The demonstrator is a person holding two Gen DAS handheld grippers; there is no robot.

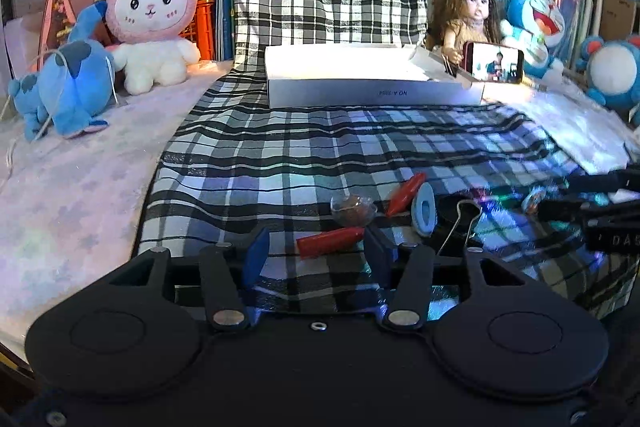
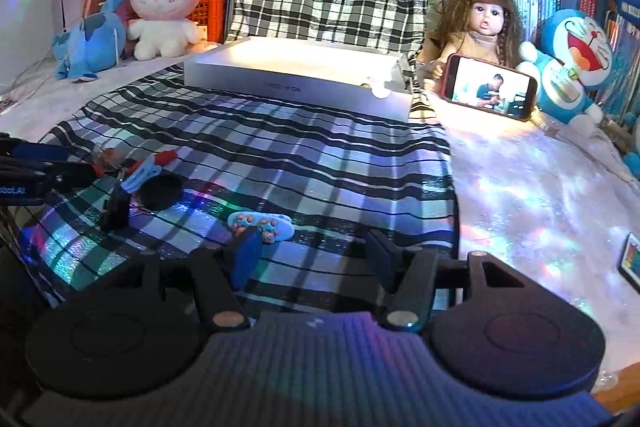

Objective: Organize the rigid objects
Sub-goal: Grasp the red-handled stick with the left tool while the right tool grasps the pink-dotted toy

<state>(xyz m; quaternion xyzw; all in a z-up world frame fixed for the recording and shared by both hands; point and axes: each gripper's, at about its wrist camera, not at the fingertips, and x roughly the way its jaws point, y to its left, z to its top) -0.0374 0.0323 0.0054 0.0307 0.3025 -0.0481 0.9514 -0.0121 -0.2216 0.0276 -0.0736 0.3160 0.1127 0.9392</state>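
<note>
In the left wrist view my left gripper (image 1: 316, 253) is open over the checked cloth (image 1: 280, 155). A red stick-like piece (image 1: 330, 241) lies between its blue pads, close to the right pad and apart from the left one. Just beyond lie a second red piece (image 1: 406, 197), a small clear cup with something brown in it (image 1: 354, 211), a light-blue oval clip (image 1: 424, 209) and a black binder clip (image 1: 460, 223). My right gripper (image 2: 312, 255) is open with nothing between its fingers. A pale-blue decorated hair clip (image 2: 260, 223) lies just ahead of its left finger.
An open white box (image 1: 376, 91) (image 2: 298, 83) stands at the far end of the cloth. A doll (image 2: 486, 19) holds up a phone (image 2: 490, 87) at the back right. Plush toys sit at the back left and along the right side, with books behind.
</note>
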